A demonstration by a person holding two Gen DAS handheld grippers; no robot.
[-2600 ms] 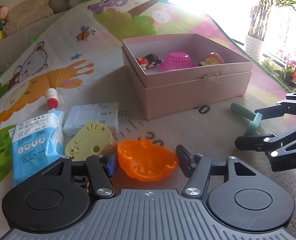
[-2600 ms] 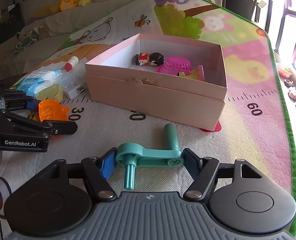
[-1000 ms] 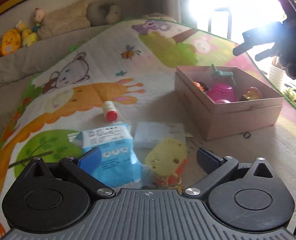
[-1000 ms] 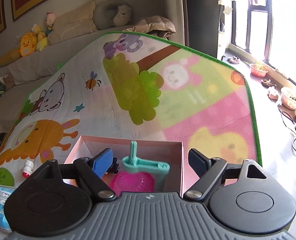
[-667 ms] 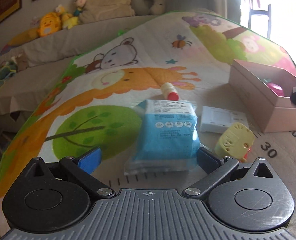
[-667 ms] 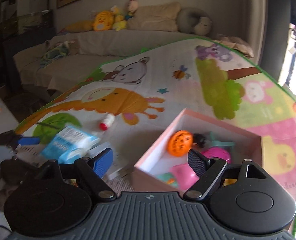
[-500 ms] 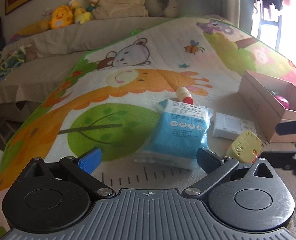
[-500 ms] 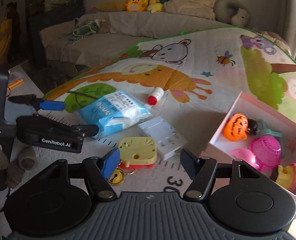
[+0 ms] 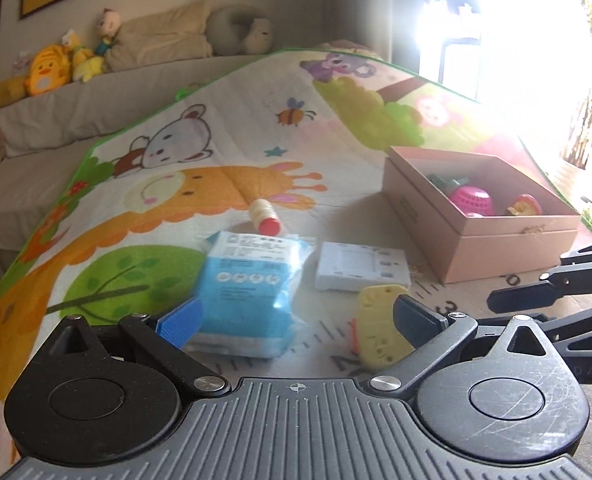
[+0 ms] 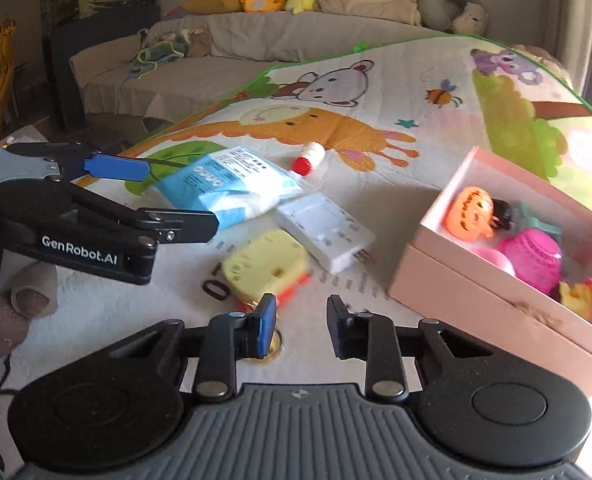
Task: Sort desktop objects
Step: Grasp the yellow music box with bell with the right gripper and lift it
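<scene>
Swung away from the box since a second ago, the right claw now sits low just short of the rounded yellow plastic toy. Its jaws are drawn in to a narrow gap with nothing between the pads. The left claw hangs wide open and empty over the soft, crinkly blue packet. A flat white plastic adapter lies beside the packet, and a small red-capped bottle lies on its side behind it on the quilted cartoon mat. The pink cardboard box holds a ridged orange pumpkin and a latticed pink basket.
</scene>
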